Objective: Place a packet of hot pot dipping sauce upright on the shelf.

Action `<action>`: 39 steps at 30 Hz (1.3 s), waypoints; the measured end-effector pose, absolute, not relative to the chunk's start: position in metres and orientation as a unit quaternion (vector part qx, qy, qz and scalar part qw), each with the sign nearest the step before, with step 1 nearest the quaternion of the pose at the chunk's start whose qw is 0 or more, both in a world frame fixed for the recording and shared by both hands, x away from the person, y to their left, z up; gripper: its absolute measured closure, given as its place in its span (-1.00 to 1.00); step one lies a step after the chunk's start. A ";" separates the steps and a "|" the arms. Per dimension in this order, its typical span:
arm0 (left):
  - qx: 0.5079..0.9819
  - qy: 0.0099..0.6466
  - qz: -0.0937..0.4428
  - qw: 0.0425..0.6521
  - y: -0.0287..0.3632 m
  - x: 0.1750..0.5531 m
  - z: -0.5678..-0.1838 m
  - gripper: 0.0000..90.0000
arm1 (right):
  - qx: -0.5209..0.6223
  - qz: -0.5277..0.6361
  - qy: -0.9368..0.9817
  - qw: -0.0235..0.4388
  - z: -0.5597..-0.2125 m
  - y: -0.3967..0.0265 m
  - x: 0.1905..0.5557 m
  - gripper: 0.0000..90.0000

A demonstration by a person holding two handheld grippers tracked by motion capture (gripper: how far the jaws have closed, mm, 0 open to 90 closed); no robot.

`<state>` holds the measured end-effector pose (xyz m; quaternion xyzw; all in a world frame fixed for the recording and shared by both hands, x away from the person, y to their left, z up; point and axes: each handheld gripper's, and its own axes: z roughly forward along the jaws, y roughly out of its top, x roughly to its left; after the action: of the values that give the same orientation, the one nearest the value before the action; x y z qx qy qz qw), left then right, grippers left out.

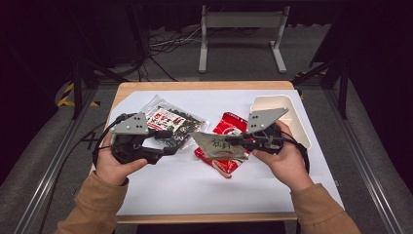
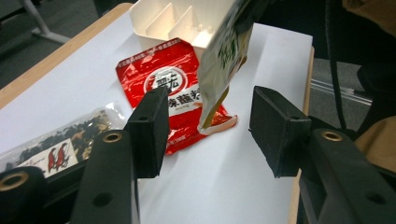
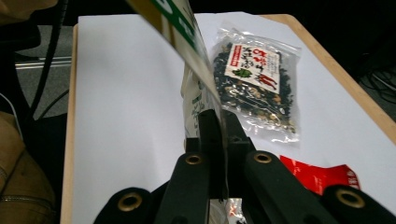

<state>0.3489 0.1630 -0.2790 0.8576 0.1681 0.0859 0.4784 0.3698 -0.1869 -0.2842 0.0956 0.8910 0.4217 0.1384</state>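
Observation:
My right gripper is shut on the edge of a beige-and-green snack packet, which it holds up above the white table cover. In the left gripper view that packet hangs down ahead of the jaws, which stand apart and do not touch it. My left gripper is open, just left of the packet's free end. A red packet lies flat under the held one.
A clear bag of dark snack mix lies at the back left. A white divided tray stands at the back right. The wooden table edge runs along the front.

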 end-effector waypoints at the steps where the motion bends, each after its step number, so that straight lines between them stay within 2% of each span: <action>1: 0.857 0.172 0.087 0.478 0.164 0.349 -0.280 0.07 | 0.096 0.421 0.891 0.142 -0.283 -0.189 0.371 1.00; 28: 0.853 0.219 0.084 0.467 0.187 0.366 -0.297 0.01 | 0.088 0.412 0.882 0.212 -0.245 -0.232 0.410 1.00; 39: 0.832 0.238 0.083 0.494 0.199 0.373 -0.305 0.01 | 0.095 0.408 0.879 0.229 -0.239 -0.251 0.429 1.00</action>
<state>0.3734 0.1991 -0.3046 0.8319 0.2383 0.0827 0.4943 0.4286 -0.2509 -0.2391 0.0953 0.8786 0.4083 0.2287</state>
